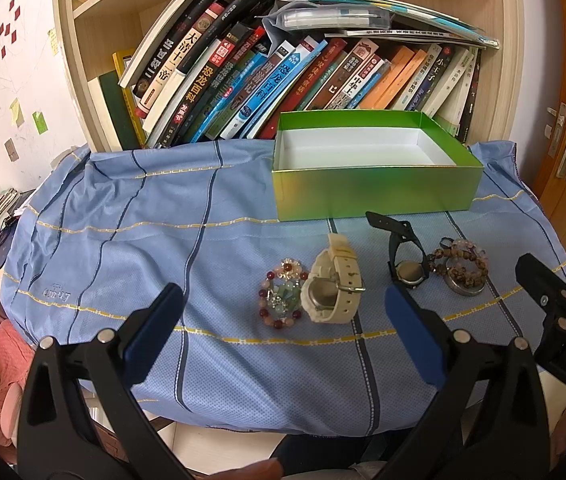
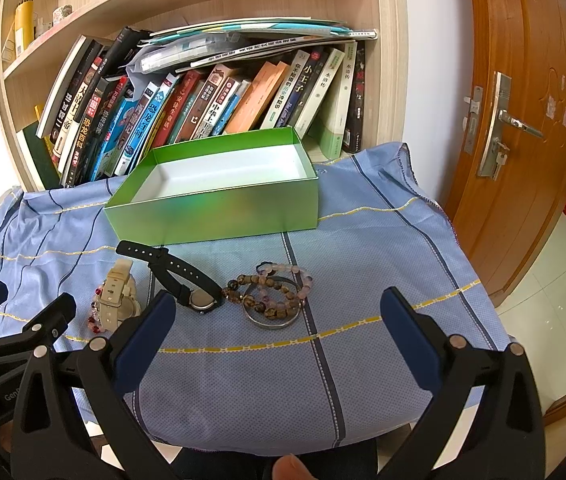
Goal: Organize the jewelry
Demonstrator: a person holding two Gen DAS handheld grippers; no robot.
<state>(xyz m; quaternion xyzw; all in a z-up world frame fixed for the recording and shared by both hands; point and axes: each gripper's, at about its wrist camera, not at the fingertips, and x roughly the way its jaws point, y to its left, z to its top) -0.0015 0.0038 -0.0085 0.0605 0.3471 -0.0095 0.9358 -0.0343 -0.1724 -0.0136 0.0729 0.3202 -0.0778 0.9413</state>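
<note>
The left gripper [image 1: 285, 302] hangs low over the near edge of the table with its blue-padded fingers [image 1: 155, 334] spread wide and nothing between them; the right gripper [image 2: 275, 304] sits level beside it, equally released and empty, its tips showing at the right border of the left wrist view. Only a fingertip of the person shows at the bottom of each frame, so the hands themselves stay hidden. Just ahead of the left gripper lies a red and green beaded bracelet [image 1: 281, 300], touching a cream watch [image 1: 333, 286] that partly covers it in the right wrist view. Further right, a black watch [image 2: 181, 274] lies with its strap reaching toward the box, and the right gripper's left finger hides the near side of its face. Beside it, brown and pink beaded bracelets [image 2: 271, 286] pile over a metal bangle [image 2: 271, 322], tangled so that their number is hard to tell. All rest on a blue striped cloth [image 2: 363, 272] covering the table. Behind them stands an open green box [image 1: 375, 176] with a white inside, holding nothing. Leaning books [image 1: 243, 72] fill the shelf behind, and a wooden door [image 2: 523, 120] stands to the right.
</note>
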